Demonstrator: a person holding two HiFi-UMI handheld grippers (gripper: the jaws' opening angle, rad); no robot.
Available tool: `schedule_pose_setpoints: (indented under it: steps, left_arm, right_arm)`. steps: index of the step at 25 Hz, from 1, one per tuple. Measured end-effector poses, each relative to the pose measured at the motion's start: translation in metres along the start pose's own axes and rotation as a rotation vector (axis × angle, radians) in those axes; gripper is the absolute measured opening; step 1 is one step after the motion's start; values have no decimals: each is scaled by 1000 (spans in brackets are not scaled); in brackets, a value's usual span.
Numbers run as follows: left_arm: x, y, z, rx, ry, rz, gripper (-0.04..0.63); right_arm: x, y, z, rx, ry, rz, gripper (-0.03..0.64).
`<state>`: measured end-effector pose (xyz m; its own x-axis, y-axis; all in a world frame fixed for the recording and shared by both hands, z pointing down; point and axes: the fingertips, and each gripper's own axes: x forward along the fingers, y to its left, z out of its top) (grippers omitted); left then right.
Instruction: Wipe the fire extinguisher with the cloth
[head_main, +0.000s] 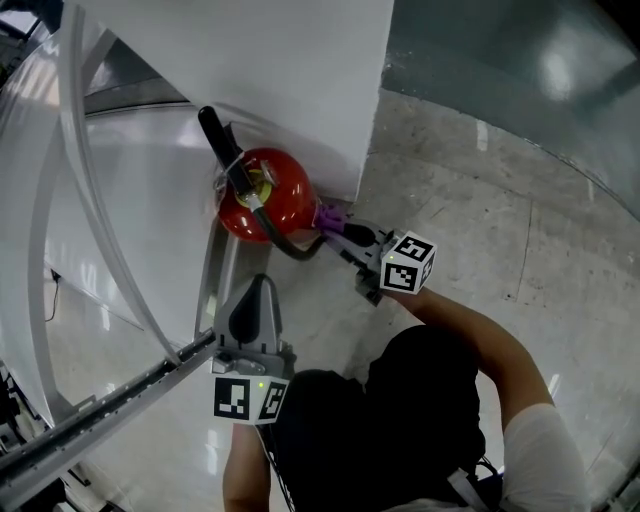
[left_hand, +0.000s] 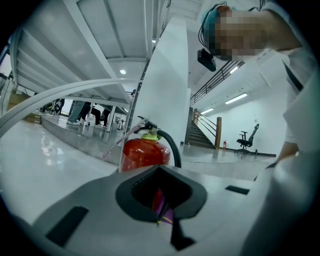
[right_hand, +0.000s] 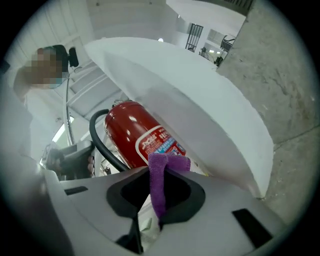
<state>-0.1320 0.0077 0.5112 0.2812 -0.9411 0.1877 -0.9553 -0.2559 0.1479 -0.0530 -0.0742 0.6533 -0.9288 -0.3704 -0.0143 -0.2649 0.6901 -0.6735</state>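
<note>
The red fire extinguisher (head_main: 270, 195) stands on the floor against a white pillar, with its black handle (head_main: 215, 135) on top and a black hose (head_main: 292, 248) looping round its front. My right gripper (head_main: 336, 226) is shut on a purple cloth (head_main: 329, 214), which lies against the extinguisher's right side. In the right gripper view the cloth (right_hand: 161, 176) sticks up between the jaws just in front of the labelled red body (right_hand: 142, 137). My left gripper (head_main: 260, 284) is shut and empty, pointing at the extinguisher (left_hand: 145, 152) from a short way off.
The white pillar (head_main: 300, 70) rises right behind the extinguisher. A curved white pipe (head_main: 85, 180) and a metal rail (head_main: 100, 412) run at the left. Bare concrete floor (head_main: 500, 190) spreads to the right. A staircase (left_hand: 202, 135) and an office chair (left_hand: 247, 140) stand far off.
</note>
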Motion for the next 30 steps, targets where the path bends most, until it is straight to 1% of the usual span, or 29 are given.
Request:
schedule_pose_setpoints:
  steps: [3, 5, 9, 14, 17, 20, 22, 25, 28, 30]
  left_arm:
    - [0, -1, 0, -7, -4, -6, 5]
    - [0, -1, -1, -13, -8, -10, 5]
    - [0, 0, -2, -22, -8, -11, 5]
    - [-1, 0, -1, -24, -12, -14, 5]
    - [-1, 1, -1, -25, -15, -15, 5]
    - [-1, 2, -2, -35, -14, -14, 5]
    - [-1, 3, -1, -37, -15, -13, 5]
    - [-2, 3, 0, -33, -18, -15, 5]
    - [-4, 4, 0, -35, -19, -11, 5]
    - [-4, 4, 0, -38, -18, -10, 5]
  right_arm:
    - [0, 19, 17, 48, -38, 47, 57]
    - [1, 31, 27, 60, -55, 75, 57]
    - [2, 54, 45, 48, -68, 134, 57]
    - [2, 80, 68, 27, -87, 185, 57]
    - [3, 94, 81, 14, -94, 204, 57]
    - [3, 103, 87, 28, -95, 221, 57]
    - [3, 114, 92, 21, -97, 252, 57]
    - [3, 135, 102, -19, -96, 306, 57]
    - [5, 146, 116, -6, -119, 332, 57]
    - [7, 153, 127, -21, -137, 338, 57]
